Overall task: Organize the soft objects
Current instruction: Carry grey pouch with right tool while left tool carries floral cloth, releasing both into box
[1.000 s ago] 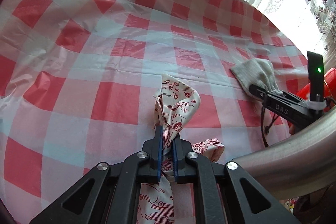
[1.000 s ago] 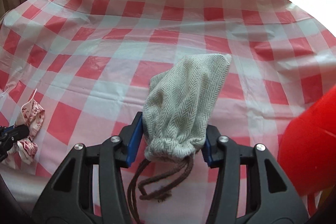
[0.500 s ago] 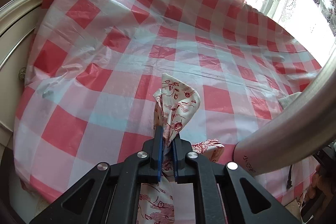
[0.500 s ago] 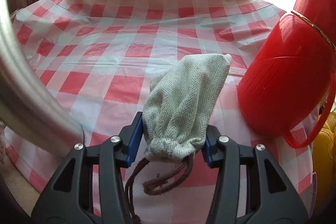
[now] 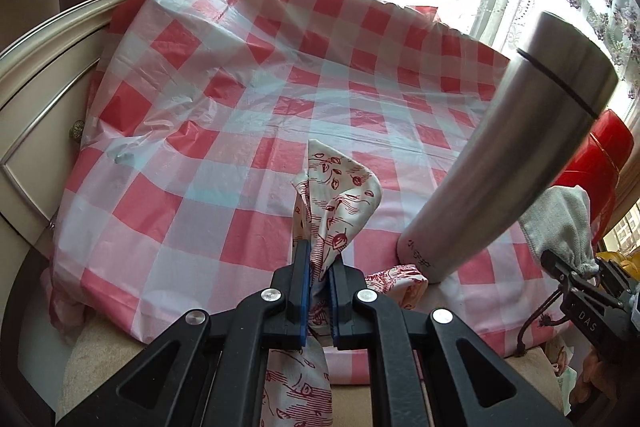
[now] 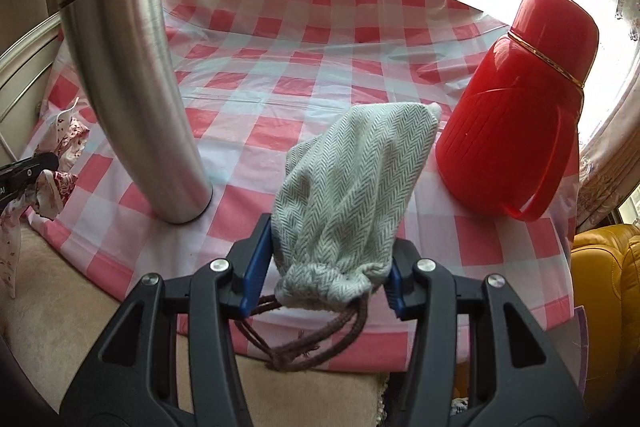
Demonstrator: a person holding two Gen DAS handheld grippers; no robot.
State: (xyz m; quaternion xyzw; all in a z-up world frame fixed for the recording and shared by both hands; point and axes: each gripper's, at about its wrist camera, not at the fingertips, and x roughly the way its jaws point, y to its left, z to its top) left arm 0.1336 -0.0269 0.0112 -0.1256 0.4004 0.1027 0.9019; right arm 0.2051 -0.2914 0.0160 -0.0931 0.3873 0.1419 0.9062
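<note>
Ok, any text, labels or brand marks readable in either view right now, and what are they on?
"DAS": white letters on the right claw body, seen from the left wrist.
Small dark print near the base of the steel flask: too small and tilted to read.
White letters on the left claw at the right wrist view's edge: cut off, unreadable.
Red flask, grey pouch, printed cloth: no text, the cloth shows only drawings.

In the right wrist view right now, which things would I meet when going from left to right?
Printed cloth in the left gripper → steel flask → grey drawstring pouch in the right gripper → red jug → yellow seat.
</note>
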